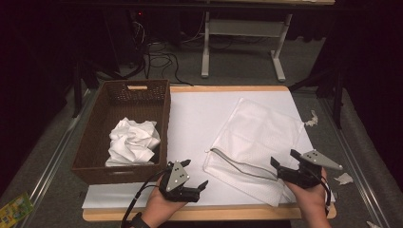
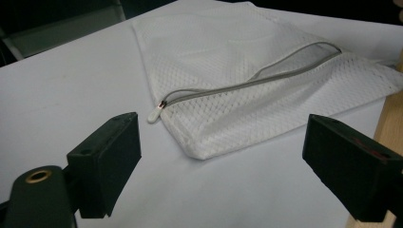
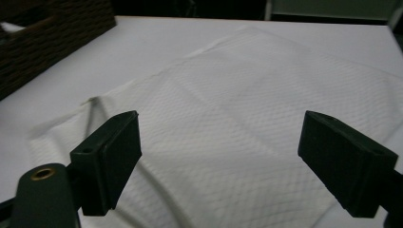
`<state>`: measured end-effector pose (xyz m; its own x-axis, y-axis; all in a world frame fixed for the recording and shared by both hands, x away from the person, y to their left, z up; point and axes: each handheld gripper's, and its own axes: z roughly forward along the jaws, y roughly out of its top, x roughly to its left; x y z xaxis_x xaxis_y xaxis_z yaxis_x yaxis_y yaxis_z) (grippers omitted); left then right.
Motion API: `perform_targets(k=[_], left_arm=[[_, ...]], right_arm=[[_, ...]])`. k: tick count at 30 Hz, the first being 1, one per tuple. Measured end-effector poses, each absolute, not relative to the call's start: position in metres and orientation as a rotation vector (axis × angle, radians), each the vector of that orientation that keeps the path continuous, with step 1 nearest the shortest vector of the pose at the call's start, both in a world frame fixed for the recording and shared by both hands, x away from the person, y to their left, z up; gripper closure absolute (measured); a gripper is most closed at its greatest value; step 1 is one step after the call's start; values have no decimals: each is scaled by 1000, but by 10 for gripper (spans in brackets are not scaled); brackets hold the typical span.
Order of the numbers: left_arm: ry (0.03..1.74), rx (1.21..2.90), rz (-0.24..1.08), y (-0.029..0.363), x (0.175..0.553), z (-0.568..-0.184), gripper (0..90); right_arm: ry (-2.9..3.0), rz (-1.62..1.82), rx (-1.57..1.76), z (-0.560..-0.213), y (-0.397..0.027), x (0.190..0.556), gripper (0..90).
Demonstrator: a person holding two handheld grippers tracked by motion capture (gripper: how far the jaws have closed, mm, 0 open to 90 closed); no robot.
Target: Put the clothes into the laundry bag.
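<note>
A white mesh bag (image 1: 256,133) with a grey zipper (image 1: 237,164) lies flat on the white table cover (image 1: 199,114), right of the middle. My left gripper (image 1: 196,173) is near the front edge, left of the bag and open, with nothing between its jaws. In the left gripper view (image 2: 221,142) it faces the bag (image 2: 237,52) and the zipper pull (image 2: 153,115). My right gripper (image 1: 283,157) hovers over the bag's near right corner, open and empty. The right gripper view (image 3: 218,142) looks across the mesh bag (image 3: 237,95).
A brown wicker basket (image 1: 166,118) stands at the left, holding a crumpled white cloth (image 1: 133,140); its wall (image 3: 38,42) is in the right gripper view. White scraps (image 1: 343,178) lie right of the table. A desk frame (image 1: 205,47) and cables stand beyond the far edge.
</note>
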<state>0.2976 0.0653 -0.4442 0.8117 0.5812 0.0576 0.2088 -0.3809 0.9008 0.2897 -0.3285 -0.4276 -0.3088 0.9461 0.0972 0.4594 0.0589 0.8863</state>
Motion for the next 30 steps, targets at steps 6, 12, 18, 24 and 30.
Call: perform_targets(k=[6, 12, 18, 24, 30], left_arm=[[591, 1970, 420, 64, 298, -444, 136], [604, 1956, 407, 68, 297, -439, 141], [599, 1922, 403, 75, 296, -427, 144], [607, 1905, 420, 83, 292, -413, 152], [651, 1882, 451, 96, 292, -406, 146]], right_arm=[[1906, 1171, 1274, -430, -318, 282, 132], [1877, 1234, 1274, -428, -328, 287, 138], [1877, 1260, 1254, -425, -326, 286, 137], [1904, 1238, 1234, -424, -319, 285, 136], [1906, 1235, 1249, -425, -318, 285, 139]])
